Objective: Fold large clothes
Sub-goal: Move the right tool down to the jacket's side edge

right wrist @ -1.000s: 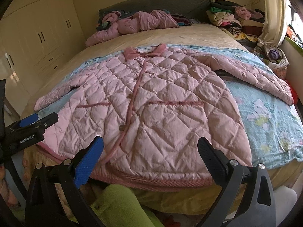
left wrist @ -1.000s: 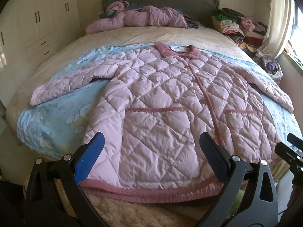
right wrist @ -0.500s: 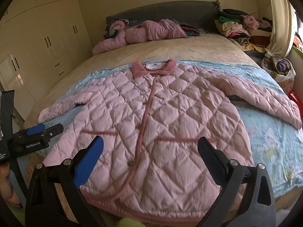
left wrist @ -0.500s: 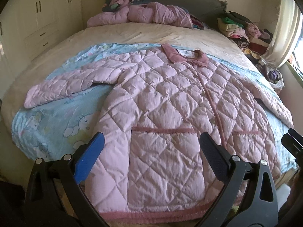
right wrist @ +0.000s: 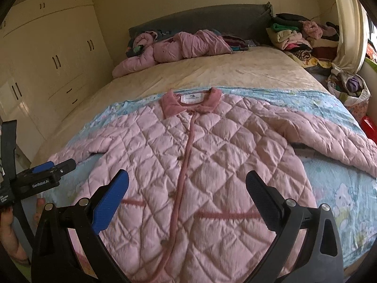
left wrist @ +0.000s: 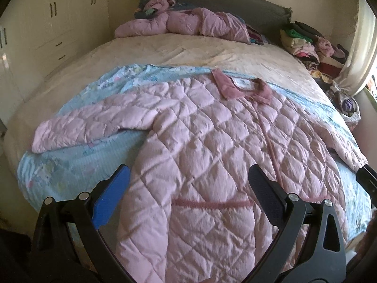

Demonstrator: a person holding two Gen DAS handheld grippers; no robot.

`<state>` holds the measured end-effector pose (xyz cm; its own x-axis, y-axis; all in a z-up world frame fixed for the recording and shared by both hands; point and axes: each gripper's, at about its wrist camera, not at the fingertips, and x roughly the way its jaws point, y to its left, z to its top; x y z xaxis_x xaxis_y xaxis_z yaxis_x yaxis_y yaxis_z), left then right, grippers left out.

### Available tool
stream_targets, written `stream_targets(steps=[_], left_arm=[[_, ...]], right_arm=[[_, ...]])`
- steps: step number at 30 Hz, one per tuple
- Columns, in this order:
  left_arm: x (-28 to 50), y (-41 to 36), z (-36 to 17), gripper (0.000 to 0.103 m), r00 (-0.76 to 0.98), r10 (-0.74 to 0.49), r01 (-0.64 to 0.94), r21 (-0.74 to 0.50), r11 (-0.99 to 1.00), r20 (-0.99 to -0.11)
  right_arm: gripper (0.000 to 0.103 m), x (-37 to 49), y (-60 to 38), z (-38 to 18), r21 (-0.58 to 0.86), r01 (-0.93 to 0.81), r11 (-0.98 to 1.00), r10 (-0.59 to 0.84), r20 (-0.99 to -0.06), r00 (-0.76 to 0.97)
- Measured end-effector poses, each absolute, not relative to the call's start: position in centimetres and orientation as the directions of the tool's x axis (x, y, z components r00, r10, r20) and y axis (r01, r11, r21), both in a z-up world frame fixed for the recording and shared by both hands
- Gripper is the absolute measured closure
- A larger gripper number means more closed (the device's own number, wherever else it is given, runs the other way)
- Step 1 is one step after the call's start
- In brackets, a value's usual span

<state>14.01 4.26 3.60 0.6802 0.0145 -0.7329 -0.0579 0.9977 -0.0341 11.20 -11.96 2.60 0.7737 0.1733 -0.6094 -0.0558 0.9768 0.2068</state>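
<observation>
On the near half of a wide bed (left wrist: 193, 52), a large pink quilted coat (left wrist: 212, 155) lies spread flat, front side up, on a pale blue cartoon-print blanket (left wrist: 70, 162). Its darker pink collar (right wrist: 192, 101) points toward the grey headboard (right wrist: 200, 18), and its hem reaches the foot edge of the bed. A dark pink placket runs down the middle, with a pink trim line across each pocket. Both sleeves are stretched out toward the side edges of the bed.

The left wrist view sits over the coat's left half and shows the whole left sleeve (left wrist: 94, 125) lying on the blanket. The left gripper (left wrist: 188, 188) hangs above the coat with its jaws spread wide and empty.

The right wrist view looks straight up the placket and shows the right sleeve (right wrist: 329, 136) running to the bed's right edge, plus the white label inside the collar. The right gripper (right wrist: 187, 191) is likewise spread wide, grasping nothing. Only this view shows the left gripper from the side, with a hand (right wrist: 9, 221) at the picture's left edge.

At the head of the bed lies a crumpled pink jacket (right wrist: 174, 47). A pile of folded clothes (right wrist: 299, 37) sits by the far right corner, and cream wardrobes (right wrist: 47, 54) line the left wall.
</observation>
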Motion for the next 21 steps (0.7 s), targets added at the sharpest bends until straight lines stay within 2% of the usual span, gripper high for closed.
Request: stream_targets(steps=[10, 21], left_arm=[[18.6, 4.6, 6.4, 0.009, 0.711, 0.066, -0.107, -0.016, 0.994, -0.7], [24.9, 3.1, 7.8, 0.009, 0.729, 0.068, -0.117, -0.026, 0.993, -0.681]], right_arm=[[0.004, 15.6, -13.9, 5.3, 0.251, -0.022, 0.968, 0.165, -0.566, 0.807], [0.004, 19.9, -18.5, 8.2, 0.276, 0.054, 0.96, 0.102, -0.521, 0.847]])
